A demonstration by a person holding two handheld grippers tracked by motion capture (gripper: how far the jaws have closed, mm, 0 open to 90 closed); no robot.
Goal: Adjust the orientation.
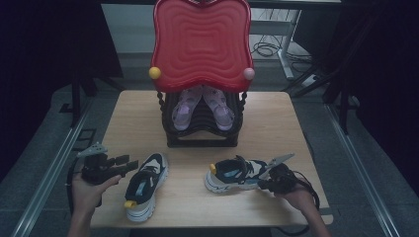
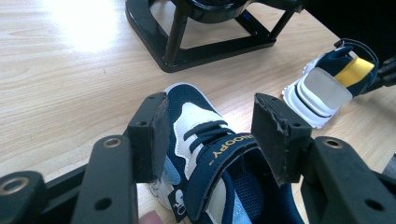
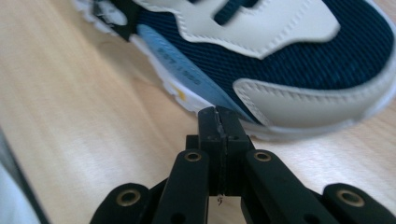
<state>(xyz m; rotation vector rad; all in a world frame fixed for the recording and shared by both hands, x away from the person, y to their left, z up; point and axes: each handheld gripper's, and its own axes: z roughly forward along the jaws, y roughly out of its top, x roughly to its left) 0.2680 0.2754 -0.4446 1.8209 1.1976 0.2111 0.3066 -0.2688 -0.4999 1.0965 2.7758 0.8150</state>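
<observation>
Two navy-and-white sneakers lie on the front half of the wooden table point(image 1: 276, 118). The left sneaker point(image 1: 143, 185) rests on its sole near the front left edge, its yellow heel tab toward the person and its toe pointing away toward the rack. In the left gripper view this sneaker point(image 2: 210, 154) sits right between the two black jaws, which stand wide apart on either side of its strap, not pressing it. The left gripper point(image 1: 129, 163), held in the person's left hand point(image 1: 89, 190), is released and hangs just over the toe end of that shoe.

The right sneaker point(image 1: 237, 174) lies crosswise toward the front right, yellow heel tab to the left and toe toward the right gripper point(image 1: 264, 180). In the right gripper view the jaws are clenched flat against each other with nothing between them, their tips just beside the white sole edge of the sneaker point(image 3: 289, 56) near its toe; whether they touch it is unclear. The right hand point(image 1: 296, 195) holds that gripper at the table's front right edge.

Behind both shoes stands a black shoe rack point(image 1: 170, 126) with a pair of purple sandals point(image 1: 202, 106) on its shelf and a red wavy tray top point(image 1: 201, 39)
</observation>
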